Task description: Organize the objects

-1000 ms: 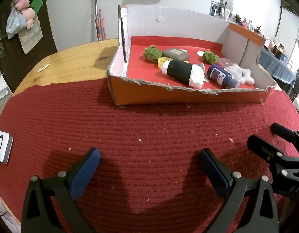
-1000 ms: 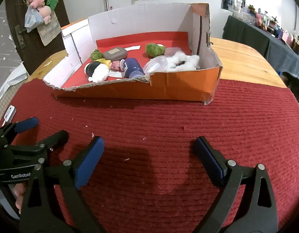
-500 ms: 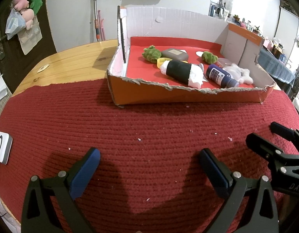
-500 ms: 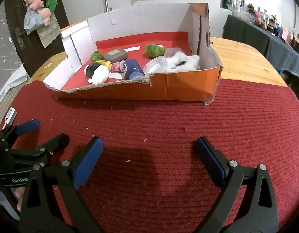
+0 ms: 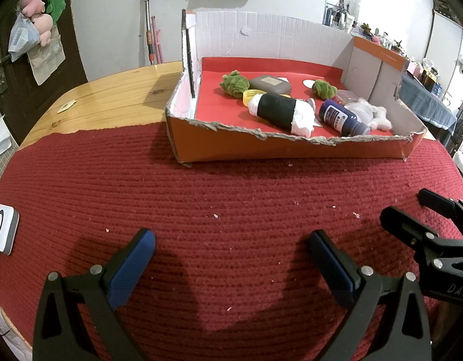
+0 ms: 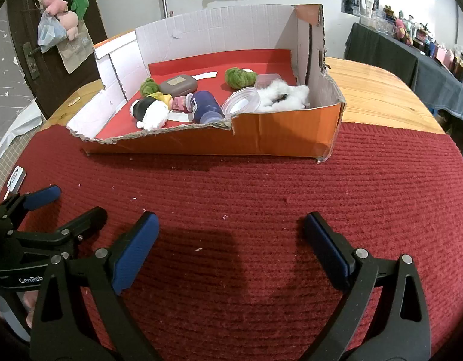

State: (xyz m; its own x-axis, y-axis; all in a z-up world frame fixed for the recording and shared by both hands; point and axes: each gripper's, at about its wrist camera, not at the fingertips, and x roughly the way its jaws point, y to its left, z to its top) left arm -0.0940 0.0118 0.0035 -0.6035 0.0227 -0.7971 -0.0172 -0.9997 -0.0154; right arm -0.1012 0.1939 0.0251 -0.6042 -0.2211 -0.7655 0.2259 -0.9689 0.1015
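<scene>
An orange cardboard box (image 5: 285, 149) (image 6: 276, 138) with a red floor stands on the red mat. Inside lie a black-and-white roll (image 5: 279, 111) (image 6: 150, 111), a dark blue bottle (image 5: 341, 117) (image 6: 206, 109), two green fuzzy balls (image 5: 234, 82) (image 6: 240, 76), a grey case (image 5: 270, 83) (image 6: 179, 84), a clear lid (image 6: 242, 102) and white fluff (image 6: 284, 96). My left gripper (image 5: 231, 251) is open and empty over the mat, well short of the box. My right gripper (image 6: 230, 231) is open and empty beside it.
The red knitted mat (image 5: 231, 198) covers the near part of a round wooden table (image 5: 111, 102). A small white device (image 5: 3, 231) lies at the mat's left edge. A dark door (image 5: 24, 60) with hanging toys is at left. A cluttered side table (image 6: 412, 57) stands right.
Both grippers have stayed open and nearly still; the views shift only slightly. Nothing in the box has moved.
</scene>
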